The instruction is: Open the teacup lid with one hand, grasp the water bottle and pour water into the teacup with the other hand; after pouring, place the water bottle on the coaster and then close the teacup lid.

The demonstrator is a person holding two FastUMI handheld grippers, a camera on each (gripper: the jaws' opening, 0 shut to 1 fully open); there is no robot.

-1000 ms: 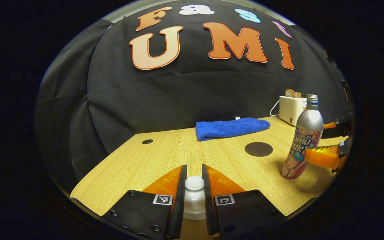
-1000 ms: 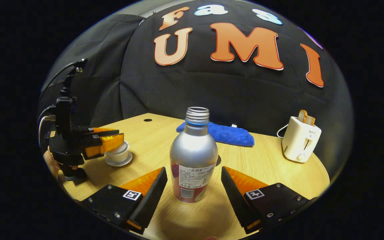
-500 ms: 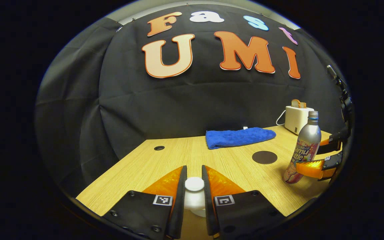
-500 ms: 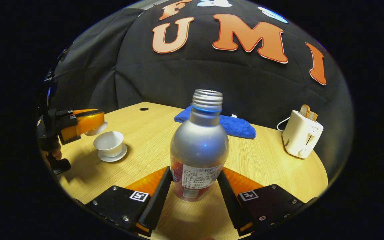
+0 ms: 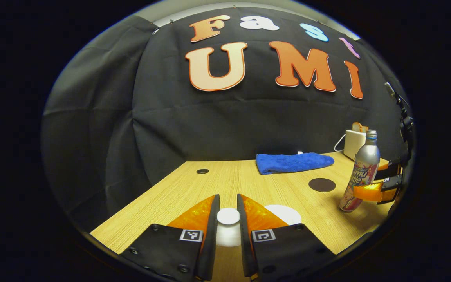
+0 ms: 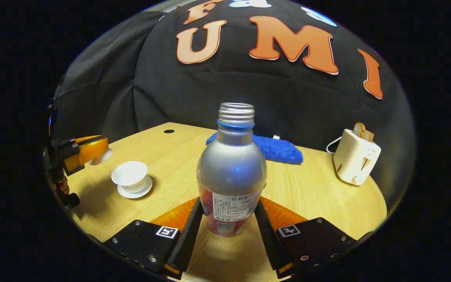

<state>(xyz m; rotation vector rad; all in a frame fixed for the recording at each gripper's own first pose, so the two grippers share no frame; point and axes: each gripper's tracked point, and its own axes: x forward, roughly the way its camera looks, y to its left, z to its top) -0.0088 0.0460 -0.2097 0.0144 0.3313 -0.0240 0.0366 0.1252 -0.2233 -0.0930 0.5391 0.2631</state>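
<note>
My left gripper [image 5: 228, 203] is shut on the knob of the white teacup lid [image 5: 228, 216] and holds it in the air. In the right gripper view that left gripper [image 6: 92, 150] hangs left of the uncovered white teacup [image 6: 129, 174], which stands on its saucer [image 6: 141, 192]. My right gripper [image 6: 228, 201] is shut on the lower body of the silver water bottle [image 6: 231, 172], upright and uncapped. In the left gripper view the bottle [image 5: 362, 168] stands at the far right in the right gripper [image 5: 372, 192], near the dark round coaster [image 5: 322, 185].
A folded blue towel [image 6: 276, 149] lies at the back of the wooden table [image 6: 319, 196]. A white toaster [image 6: 356, 162] with bread stands at the back right. A cable hole [image 6: 168, 131] sits near the far left edge. A hand [image 6: 63, 186] holds the left gripper.
The right gripper's fingers closed onto the bottle. The left gripper lifted the lid off the teacup and carried it up and to the left, leaving the cup uncovered.
</note>
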